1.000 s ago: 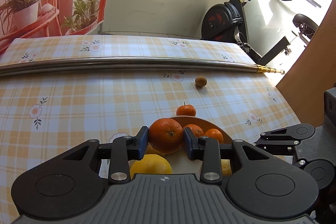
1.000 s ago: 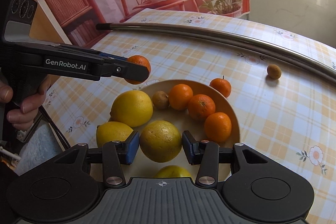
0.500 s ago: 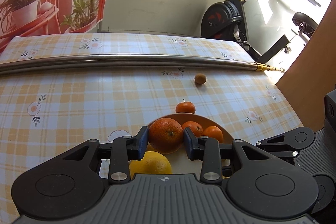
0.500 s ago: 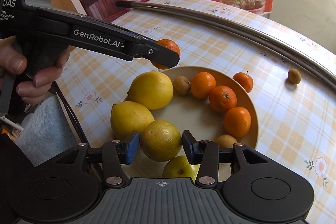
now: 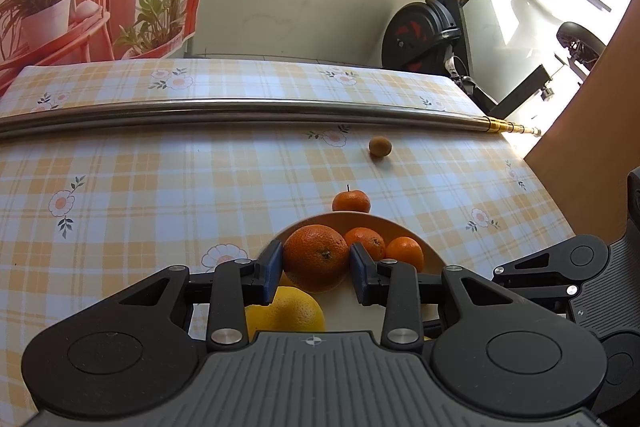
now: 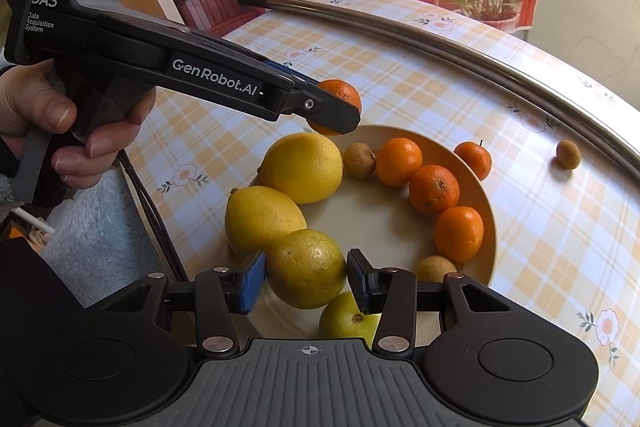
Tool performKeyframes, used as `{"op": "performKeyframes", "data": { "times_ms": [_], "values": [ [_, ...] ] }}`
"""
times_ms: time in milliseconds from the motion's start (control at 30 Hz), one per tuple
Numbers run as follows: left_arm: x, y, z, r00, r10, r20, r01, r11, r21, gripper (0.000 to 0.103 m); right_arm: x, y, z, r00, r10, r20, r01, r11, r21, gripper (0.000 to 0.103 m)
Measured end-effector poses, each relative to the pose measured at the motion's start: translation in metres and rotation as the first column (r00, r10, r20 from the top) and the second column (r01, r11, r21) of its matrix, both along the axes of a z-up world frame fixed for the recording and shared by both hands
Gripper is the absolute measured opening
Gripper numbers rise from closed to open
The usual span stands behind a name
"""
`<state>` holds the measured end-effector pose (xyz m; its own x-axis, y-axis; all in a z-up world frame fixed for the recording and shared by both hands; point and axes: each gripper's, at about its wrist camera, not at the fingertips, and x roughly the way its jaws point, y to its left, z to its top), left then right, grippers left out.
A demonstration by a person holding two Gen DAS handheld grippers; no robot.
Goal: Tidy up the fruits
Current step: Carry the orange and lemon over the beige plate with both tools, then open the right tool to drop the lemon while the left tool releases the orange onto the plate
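My left gripper [image 5: 316, 269] is shut on an orange tangerine [image 5: 314, 251] and holds it in the air above the near left rim of the beige plate [image 6: 360, 215]. The right wrist view shows that tangerine [image 6: 341, 91] between the left fingers. My right gripper [image 6: 306, 285] is shut on a yellow-green lemon [image 6: 306, 267], raised over the plate's near side. On the plate lie two lemons [image 6: 300, 167], three tangerines [image 6: 434, 189], two small brown fruits [image 6: 359, 159] and a greenish fruit [image 6: 346, 319]. A stemmed tangerine [image 6: 473, 159] and a small brown fruit [image 6: 568, 155] rest on the tablecloth.
A long metal pole [image 5: 240, 109] lies across the checked tablecloth beyond the fruit. A person's hand [image 6: 60, 119] grips the left tool. An exercise bike [image 5: 432, 35] stands past the table's far right corner. The table edge drops off at the left near a fluffy grey cloth [image 6: 92, 239].
The right gripper has drawn back and to the left with its lemon, so more of the plate shows. The left gripper has carried its tangerine slightly further over the plate rim.
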<state>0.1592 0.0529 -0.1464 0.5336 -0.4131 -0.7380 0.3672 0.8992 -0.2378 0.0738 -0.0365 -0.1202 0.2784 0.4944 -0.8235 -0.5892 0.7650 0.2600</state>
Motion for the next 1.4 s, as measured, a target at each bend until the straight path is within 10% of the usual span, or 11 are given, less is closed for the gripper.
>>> {"op": "performKeyframes", "data": {
  "times_ms": [900,1400],
  "values": [
    [-0.002,-0.005,-0.002,1.000,-0.013,-0.008,0.013,1.000,0.006,0.038,-0.006,0.013,-0.008,0.999,0.044,-0.010,-0.044,0.998,-0.046,0.041],
    [-0.006,-0.015,-0.010,0.998,-0.050,-0.048,0.050,0.999,0.000,0.038,0.013,-0.053,0.012,0.969,-0.229,0.093,0.234,0.971,-0.043,0.041]
  ]
}}
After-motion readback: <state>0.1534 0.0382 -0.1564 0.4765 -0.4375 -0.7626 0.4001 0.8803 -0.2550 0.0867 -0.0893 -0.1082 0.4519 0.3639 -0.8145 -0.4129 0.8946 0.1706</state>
